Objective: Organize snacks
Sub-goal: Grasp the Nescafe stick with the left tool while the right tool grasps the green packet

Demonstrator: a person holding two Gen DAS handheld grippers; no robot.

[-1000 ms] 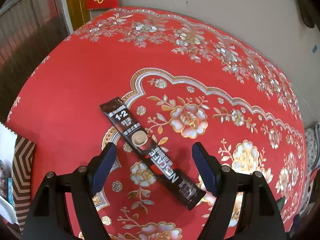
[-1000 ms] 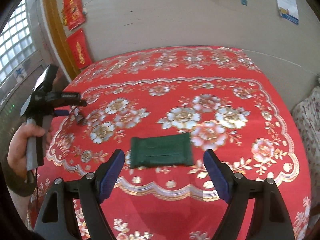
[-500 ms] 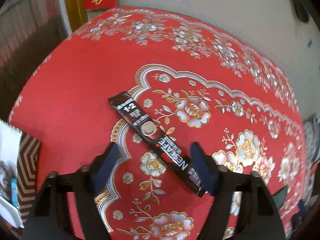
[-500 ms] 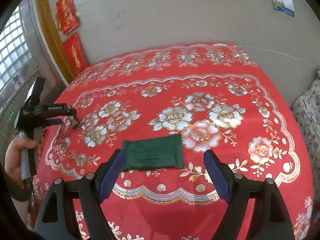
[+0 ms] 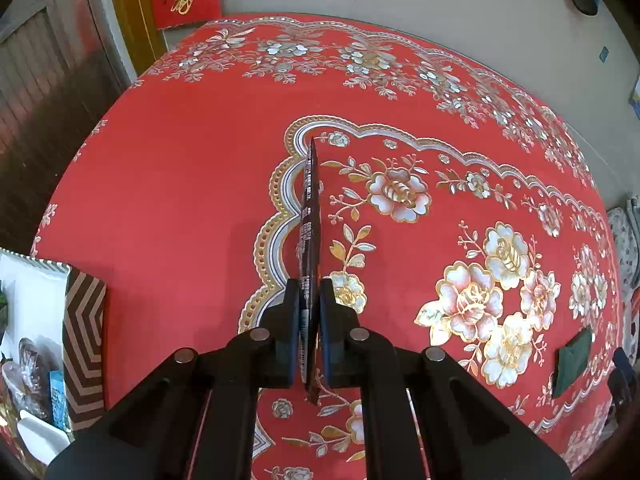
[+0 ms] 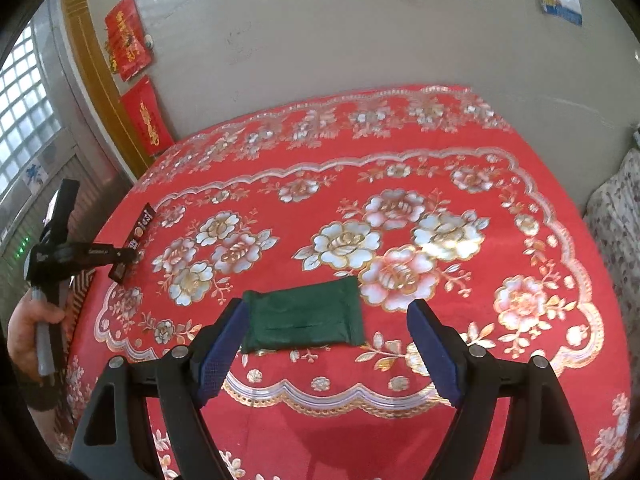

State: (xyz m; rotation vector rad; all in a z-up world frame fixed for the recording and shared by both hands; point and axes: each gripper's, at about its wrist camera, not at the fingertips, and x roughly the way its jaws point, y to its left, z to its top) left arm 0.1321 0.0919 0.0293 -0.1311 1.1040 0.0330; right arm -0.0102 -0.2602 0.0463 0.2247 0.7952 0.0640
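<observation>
Left gripper (image 5: 309, 312) clamped on a dark coffee stick sachet (image 5: 311, 216), pads pressing its lower part, the sachet turned on edge and jutting forward over the desk (image 5: 180, 184); seen also from the right wrist view at far left (image 6: 134, 257), carried by a hand (image 6: 28, 332) around its handle. Right gripper (image 6: 320, 344) spread wide, nothing between its blue pads, hovering just short of a flat green packet (image 6: 304, 316) lying on the desk; left pad close to the packet's left edge, contact not discernible. Desk covered by a red cloth (image 6: 360, 184) with gold and white flowers, set against a pale wall (image 6: 320, 32) with red hangings (image 6: 128, 40) near a yellow door frame. Striped brown box (image 5: 82, 344) at the desk's left edge, wrapped snacks (image 5: 32, 364) inside, well apart from both packets.
</observation>
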